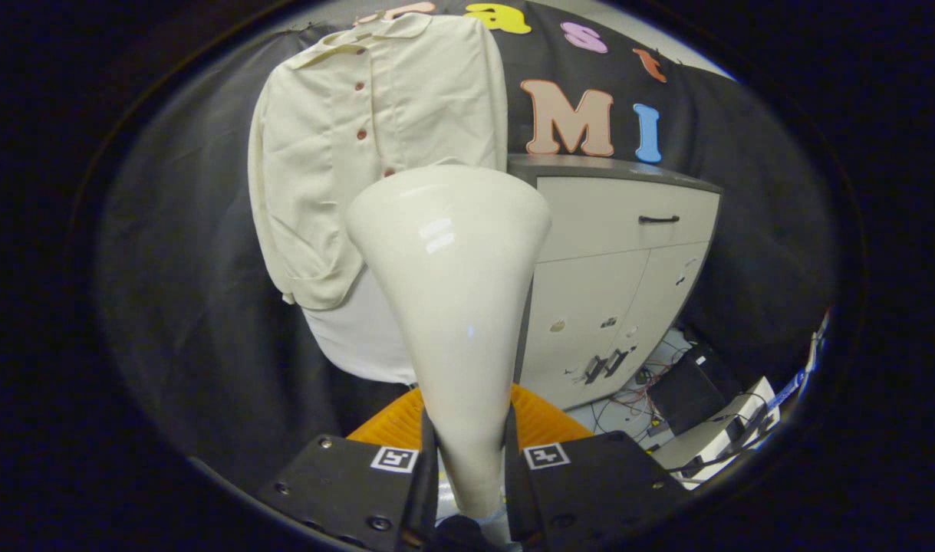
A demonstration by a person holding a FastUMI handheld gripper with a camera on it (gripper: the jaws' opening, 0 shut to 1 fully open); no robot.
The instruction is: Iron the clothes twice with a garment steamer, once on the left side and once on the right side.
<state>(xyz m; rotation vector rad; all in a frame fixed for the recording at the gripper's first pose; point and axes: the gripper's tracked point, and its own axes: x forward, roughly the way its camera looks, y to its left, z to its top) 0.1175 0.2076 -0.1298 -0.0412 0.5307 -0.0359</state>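
A cream button-up shirt (344, 153) hangs against the dark cloth wall, beyond my fingers and slightly to their left. My gripper (471, 468) is shut on the narrow handle of a glossy white garment steamer (452, 291). The steamer widens upward into a broad head that covers the shirt's lower right part. The head points toward the shirt; I cannot tell whether it touches the fabric. Below the shirt hangs a lighter white panel (360, 337).
A grey-topped cabinet (620, 253) with a drawer and two doors stands right of the shirt. An orange ribbed object (544, 422) lies just behind my fingers. On the floor at the lower right are a black box (689, 391), cables and white boxes.
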